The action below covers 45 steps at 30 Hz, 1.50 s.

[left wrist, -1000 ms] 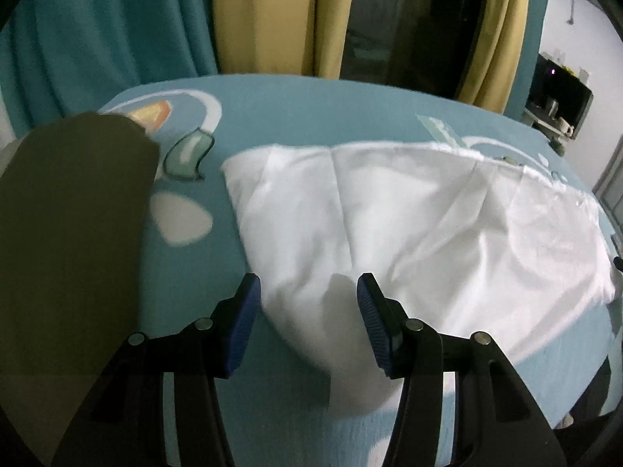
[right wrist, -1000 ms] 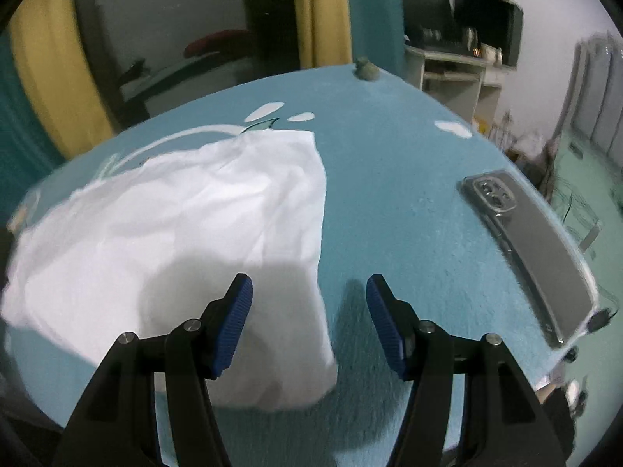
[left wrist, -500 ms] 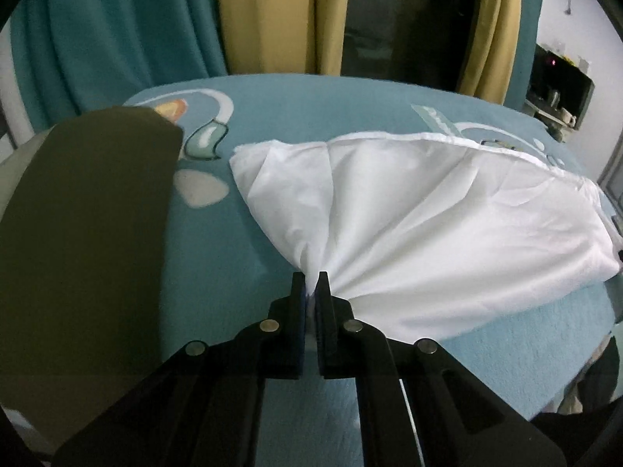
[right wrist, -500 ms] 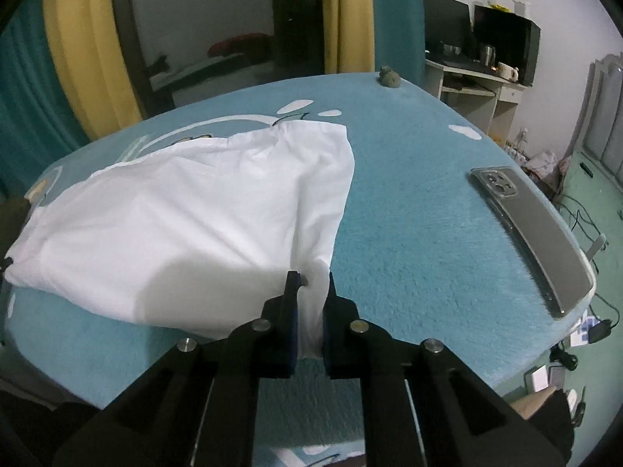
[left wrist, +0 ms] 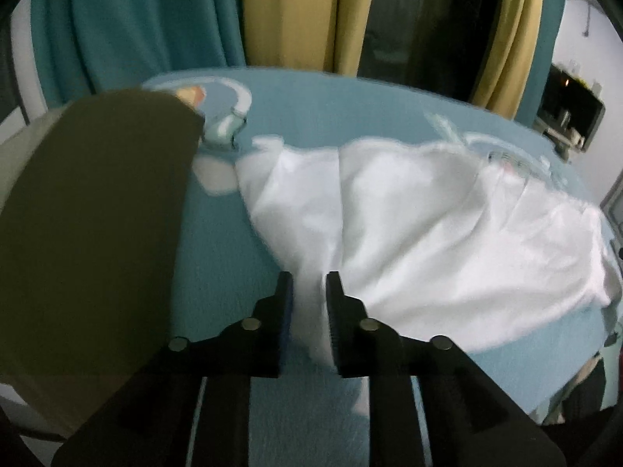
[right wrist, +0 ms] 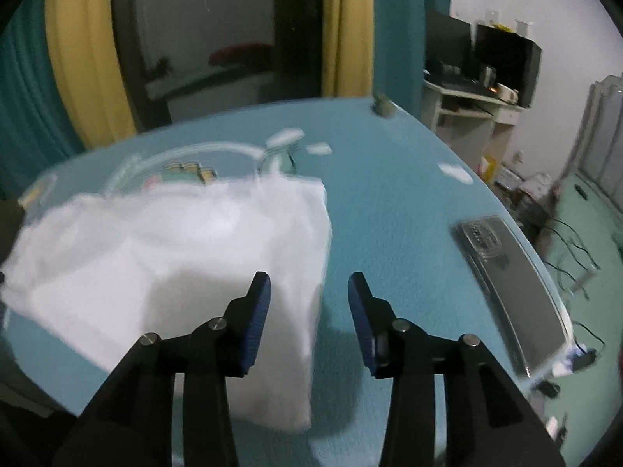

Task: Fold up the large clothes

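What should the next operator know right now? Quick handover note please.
Left gripper: jaws opening, white garment bunched between them.
Right gripper: jaws opening, pads clear of the cloth; the garment's corner lies below and between them.
Garment lies across the teal blanket, part folded. Phone lies to the right, apart. An olive cloth lies left.
Left: smooth it, make further folds.

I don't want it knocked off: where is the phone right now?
In the right wrist view, the phone lies near the right edge of the teal bed cover, right of the white garment, apart from it.
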Tool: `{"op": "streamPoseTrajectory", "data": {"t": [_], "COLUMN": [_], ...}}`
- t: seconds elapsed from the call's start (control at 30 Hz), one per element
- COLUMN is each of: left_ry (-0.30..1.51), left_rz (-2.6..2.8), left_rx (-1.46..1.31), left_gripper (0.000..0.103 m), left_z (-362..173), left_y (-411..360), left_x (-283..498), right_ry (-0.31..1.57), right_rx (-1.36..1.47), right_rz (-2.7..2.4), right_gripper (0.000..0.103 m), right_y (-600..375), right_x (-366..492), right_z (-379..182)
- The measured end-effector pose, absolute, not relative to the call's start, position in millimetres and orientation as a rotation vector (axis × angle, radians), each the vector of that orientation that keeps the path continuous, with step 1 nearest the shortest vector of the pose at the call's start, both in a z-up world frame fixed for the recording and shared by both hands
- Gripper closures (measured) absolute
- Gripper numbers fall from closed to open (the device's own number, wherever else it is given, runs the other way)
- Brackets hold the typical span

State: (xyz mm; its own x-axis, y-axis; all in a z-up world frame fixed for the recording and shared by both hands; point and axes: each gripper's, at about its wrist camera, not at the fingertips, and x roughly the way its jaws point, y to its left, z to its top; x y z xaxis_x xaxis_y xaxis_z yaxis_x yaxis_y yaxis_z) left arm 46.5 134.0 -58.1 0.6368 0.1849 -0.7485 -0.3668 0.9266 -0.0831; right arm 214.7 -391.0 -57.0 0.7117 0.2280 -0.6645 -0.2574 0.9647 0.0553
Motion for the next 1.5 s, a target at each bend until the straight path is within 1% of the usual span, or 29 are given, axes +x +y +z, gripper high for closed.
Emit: {"op": "streamPoseTrajectory", "data": {"t": [0.03, 0.1, 0.13, 0.17, 0.33, 0.43, 0.47, 0.53, 0.67, 0.83, 0.97, 1.1, 1.27, 1.33, 1.4, 1.5], "left_ry": [0.804, 0.758, 0.745, 0.734, 0.751, 0.789, 0.809, 0.847, 0.917, 0.91, 0.854, 0.788, 0.766, 0.756, 0.746, 0.748], "left_rz": [0.315, 0.307, 0.305, 0.298, 0.248, 0.217, 0.204, 0.196, 0.198, 0.195, 0.198, 0.153, 0.082, 0.053, 0.023, -0.012], "left_rx": [-0.235, -0.217, -0.208, -0.198, -0.178, -0.179, -0.178, -0.167, -0.188, -0.187, -0.193, -0.203, -0.2, -0.194, -0.191, -0.177], "left_gripper": [0.076, 0.076, 0.075, 0.075, 0.075, 0.075, 0.075, 0.075, 0.075, 0.075, 0.075, 0.075, 0.075, 0.075, 0.075, 0.073], "left_z": [-53, -43, -39, -36, -39, -47, -52, -62, -84, -83, -72, -59, -54, -52, -49, -48], "left_y": [134, 130, 130, 128, 117, 113, 111, 108, 110, 111, 108, 97, 79, 70, 61, 48], "left_x": [48, 52, 55, 58, 85, 102, 108, 118, 129, 126, 115, 108, 108, 108, 107, 104], "right_ry": [0.723, 0.729, 0.743, 0.751, 0.808, 0.905, 0.909, 0.908, 0.89, 0.843, 0.808, 0.821, 0.847, 0.85, 0.849, 0.851], "right_rx": [-0.025, 0.016, 0.029, 0.04, 0.083, 0.138, 0.169, 0.207, 0.128, 0.135, 0.111, 0.15, 0.163, 0.163, 0.159, 0.162], "right_rz": [0.297, 0.344, 0.363, 0.38, 0.451, 0.382, 0.374, 0.354, 0.206, 0.215, 0.175, 0.133, 0.12, 0.126, 0.127, 0.144], "right_gripper": [0.059, 0.052, 0.046, 0.043, 0.042, 0.041, 0.038, 0.029, 0.027, 0.027, 0.027, 0.027, 0.025, 0.024, 0.02, 0.018], "right_y": [-388, -379, -372, -365, -338, -338, -341, -347, -350, -363, -384, -407, -415, -414, -412, -409], "right_x": [222, 242, 254, 265, 302, 326, 332, 340, 343, 315, 284, 254, 227, 218, 209, 198], "right_z": [-56, -57, -60, -62, -77, -94, -95, -94, -90, -78, -68, -71, -78, -80, -81, -84]}}
